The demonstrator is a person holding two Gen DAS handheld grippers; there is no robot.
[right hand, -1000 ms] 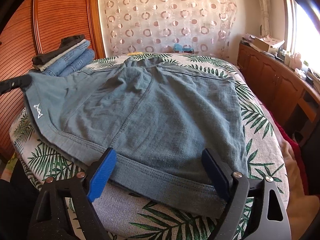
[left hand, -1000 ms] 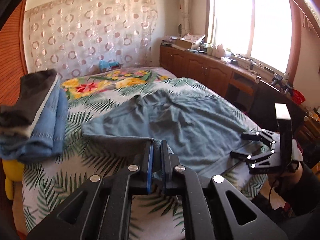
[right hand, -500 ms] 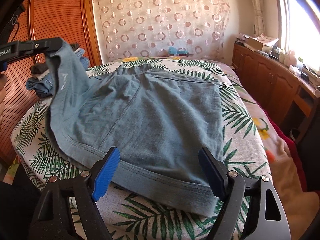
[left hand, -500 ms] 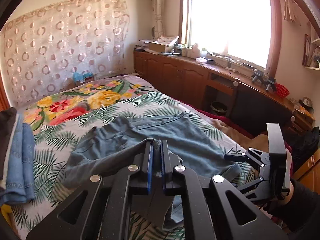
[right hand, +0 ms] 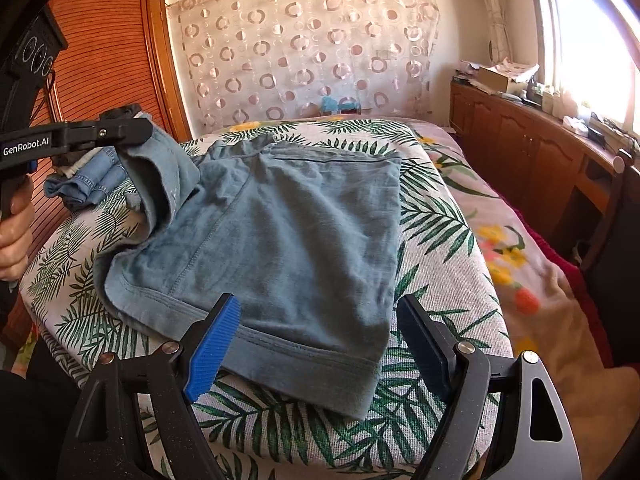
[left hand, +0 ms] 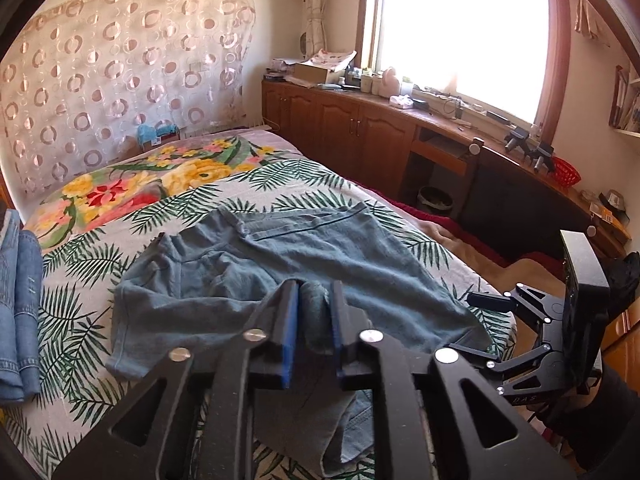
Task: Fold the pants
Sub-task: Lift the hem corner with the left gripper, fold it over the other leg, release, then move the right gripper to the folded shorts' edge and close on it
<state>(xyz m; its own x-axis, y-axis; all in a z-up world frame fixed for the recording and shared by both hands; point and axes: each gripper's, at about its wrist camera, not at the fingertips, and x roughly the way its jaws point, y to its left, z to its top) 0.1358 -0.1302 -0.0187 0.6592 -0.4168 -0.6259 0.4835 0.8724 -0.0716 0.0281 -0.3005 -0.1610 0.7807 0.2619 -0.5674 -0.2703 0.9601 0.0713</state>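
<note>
Blue-grey pants (right hand: 288, 240) spread across a bed (right hand: 448, 264) with a leaf-print cover, seat and hem toward the near edge. One leg of the pants lifted off the cover at the left, folded over toward the middle and hanging from the left tool (right hand: 132, 132). Jaws of the left tool opening, with a bunched fold of the pants (left hand: 314, 312) between the blue pads (left hand: 289, 332); fabric hanging down below the jaws in the left wrist view. Cannot tell whether the pads are pressing on the cloth or only flanking it. A hand (right hand: 16, 224) wrapped around the handle of that tool at the far left of the right wrist view.

Right tool (right hand: 320, 344) released, jaws spread wide, hovering at the near hem of the pants, one blue pad (right hand: 212, 352) over the hem band, the other finger beside the corner of the cloth. Nothing between its pads but the flat fabric below. Same tool seen from the side at the right edge of the left wrist view (left hand: 480, 328).

Stack of folded jeans (right hand: 86, 180) on the bed at the left, near a slatted wooden wardrobe (right hand: 108, 60). Patterned curtain (right hand: 304, 56) behind the bed. Wooden counter (left hand: 400, 120) under a bright window (left hand: 460, 24) along the right wall, cluttered with small items.
</note>
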